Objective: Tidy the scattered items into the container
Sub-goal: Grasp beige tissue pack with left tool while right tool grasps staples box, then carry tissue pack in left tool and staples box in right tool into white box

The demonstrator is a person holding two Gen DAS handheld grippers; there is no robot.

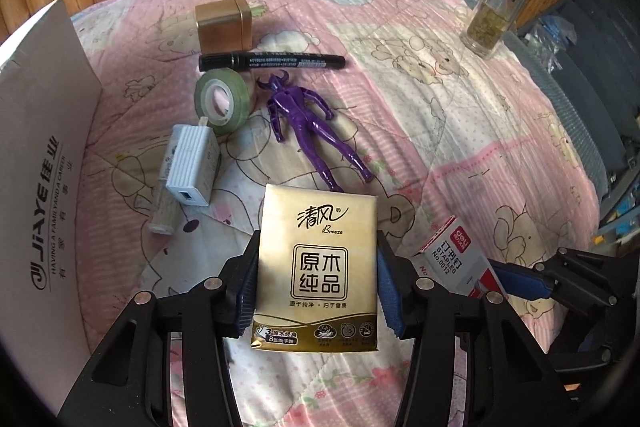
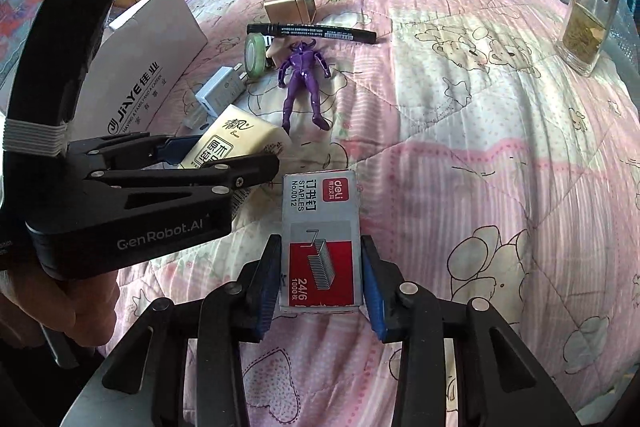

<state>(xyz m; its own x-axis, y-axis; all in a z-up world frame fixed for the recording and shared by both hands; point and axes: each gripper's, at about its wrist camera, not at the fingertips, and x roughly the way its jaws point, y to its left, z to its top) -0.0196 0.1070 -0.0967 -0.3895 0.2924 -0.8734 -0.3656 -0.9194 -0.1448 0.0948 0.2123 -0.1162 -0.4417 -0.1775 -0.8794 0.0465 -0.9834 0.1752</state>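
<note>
Gold tissue pack [image 1: 318, 267] clamped between the pads of the left gripper [image 1: 316, 283], lifted just off the pink quilt [image 1: 460, 147] near its front edge. Staple box [image 2: 320, 239] gripped likewise in the right gripper [image 2: 322, 279], just beside the tissue pack. Beyond, toward the quilt's middle: purple figurine [image 1: 308, 123], green tape roll [image 1: 221, 101], black marker [image 1: 272, 61], gold tin [image 1: 224, 27], white charger [image 1: 192, 163] lying over a small tube [image 1: 162, 215], half hidden. White carton [image 1: 44, 163] at the left edge, cut off by the frame. Glass jar [image 1: 494, 13] at the far right corner.
</note>
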